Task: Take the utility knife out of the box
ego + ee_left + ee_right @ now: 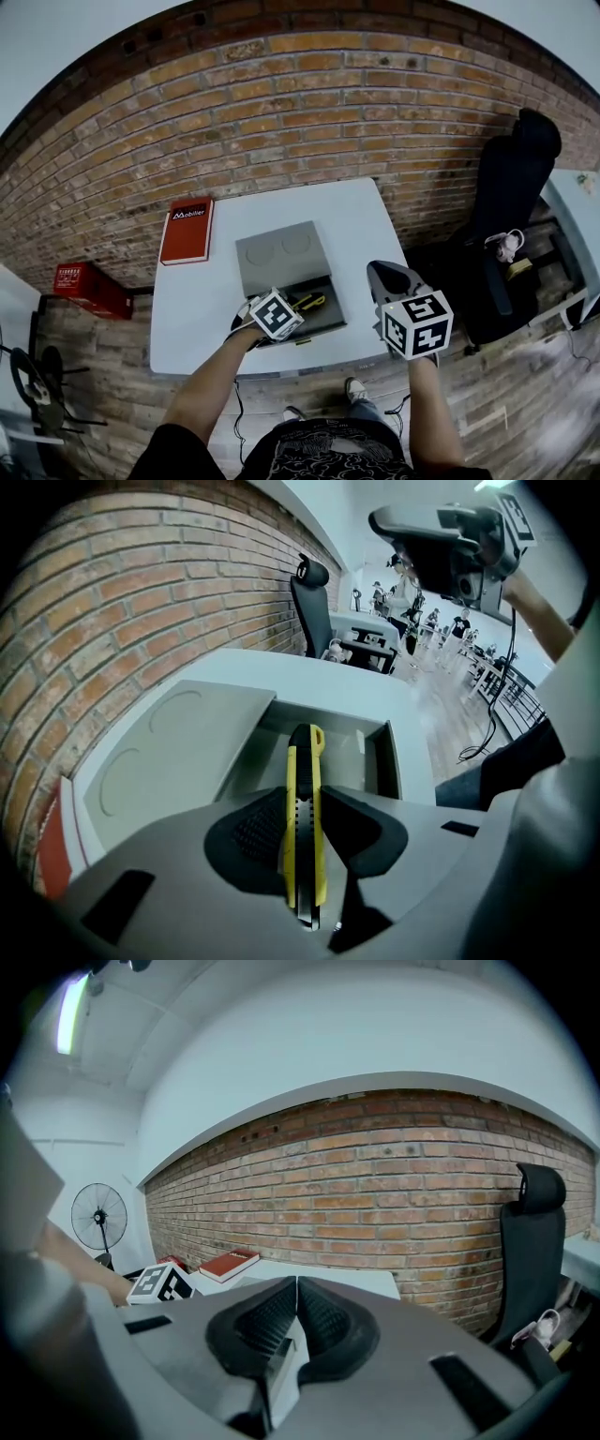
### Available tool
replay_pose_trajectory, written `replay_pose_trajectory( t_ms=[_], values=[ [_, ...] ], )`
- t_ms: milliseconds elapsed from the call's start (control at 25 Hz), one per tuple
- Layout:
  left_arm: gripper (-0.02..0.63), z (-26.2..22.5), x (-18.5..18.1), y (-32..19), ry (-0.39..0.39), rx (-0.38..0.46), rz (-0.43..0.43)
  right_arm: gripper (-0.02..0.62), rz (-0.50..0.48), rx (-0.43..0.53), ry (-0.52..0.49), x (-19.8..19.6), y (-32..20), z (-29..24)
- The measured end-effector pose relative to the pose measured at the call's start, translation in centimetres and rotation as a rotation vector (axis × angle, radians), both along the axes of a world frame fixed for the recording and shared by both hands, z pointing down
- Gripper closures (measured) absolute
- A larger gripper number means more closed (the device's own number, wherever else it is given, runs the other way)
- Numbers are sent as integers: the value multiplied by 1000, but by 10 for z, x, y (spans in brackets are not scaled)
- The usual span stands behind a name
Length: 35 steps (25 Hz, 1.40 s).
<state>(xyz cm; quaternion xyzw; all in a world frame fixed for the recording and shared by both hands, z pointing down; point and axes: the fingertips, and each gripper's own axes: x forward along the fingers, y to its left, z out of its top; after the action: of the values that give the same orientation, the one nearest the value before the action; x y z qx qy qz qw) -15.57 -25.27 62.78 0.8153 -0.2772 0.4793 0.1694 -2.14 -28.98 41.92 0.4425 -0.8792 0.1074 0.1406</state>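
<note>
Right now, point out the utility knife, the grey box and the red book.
utility knife [304,827], left gripper view, middle of its body.
grey box [281,249], head view, its flat panel with two circles.
red book [187,231], head view, centre of its cover.

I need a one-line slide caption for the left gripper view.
Left gripper clamps the yellow utility knife at the open grey box.

Left gripper [303,797], right gripper [296,1286] — grey moulded shells, black ribbed pads [265,1316]. Each carries a white cube [417,324] with black square markers. Wearer — black short-sleeved shirt [319,450] with pale print, light shoes [353,387].
</note>
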Motion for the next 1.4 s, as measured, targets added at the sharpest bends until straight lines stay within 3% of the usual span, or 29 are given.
replay_pose_trajectory(
  t_ms=[720, 1400],
  values=[
    [479, -76, -38, -10, 89, 193, -228, 574, -179, 12, -20, -57, -2, -9],
    [479, -187, -88, -18, 196, 519, -526, 575, -267, 58, -25, -81, -11, -32]
  ],
)
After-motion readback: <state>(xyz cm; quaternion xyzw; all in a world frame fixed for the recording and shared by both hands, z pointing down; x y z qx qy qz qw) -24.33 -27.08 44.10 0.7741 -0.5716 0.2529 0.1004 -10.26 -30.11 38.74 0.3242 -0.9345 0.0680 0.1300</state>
